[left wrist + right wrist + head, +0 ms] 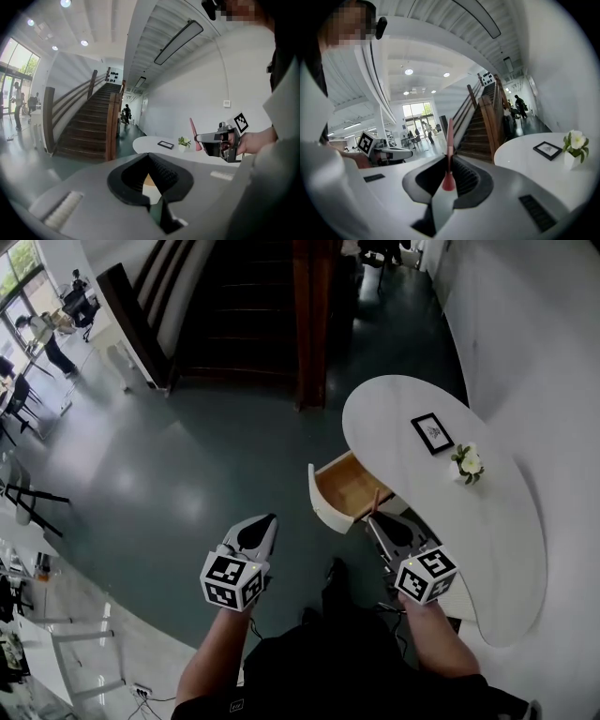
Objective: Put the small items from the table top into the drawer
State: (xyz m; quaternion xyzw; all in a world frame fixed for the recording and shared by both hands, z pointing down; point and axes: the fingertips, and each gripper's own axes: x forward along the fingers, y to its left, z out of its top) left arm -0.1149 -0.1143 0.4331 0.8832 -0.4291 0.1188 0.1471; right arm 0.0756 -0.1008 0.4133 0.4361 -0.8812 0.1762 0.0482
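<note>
Red stick (450, 136) clamped upright in right gripper (448, 158), near open drawer (349, 486); left gripper (148, 155) closed, empty.

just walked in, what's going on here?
A person holds tongs in each hand beside a white table whose drawer is open. The right tongs are shut on a thin red stick, near the drawer. The left tongs are shut and empty. A picture frame and flower pot sit on the table.

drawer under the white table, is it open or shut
Open: the white-fronted drawer with a wooden inside is pulled out from the white rounded table, and the head view looks down into it.
</note>
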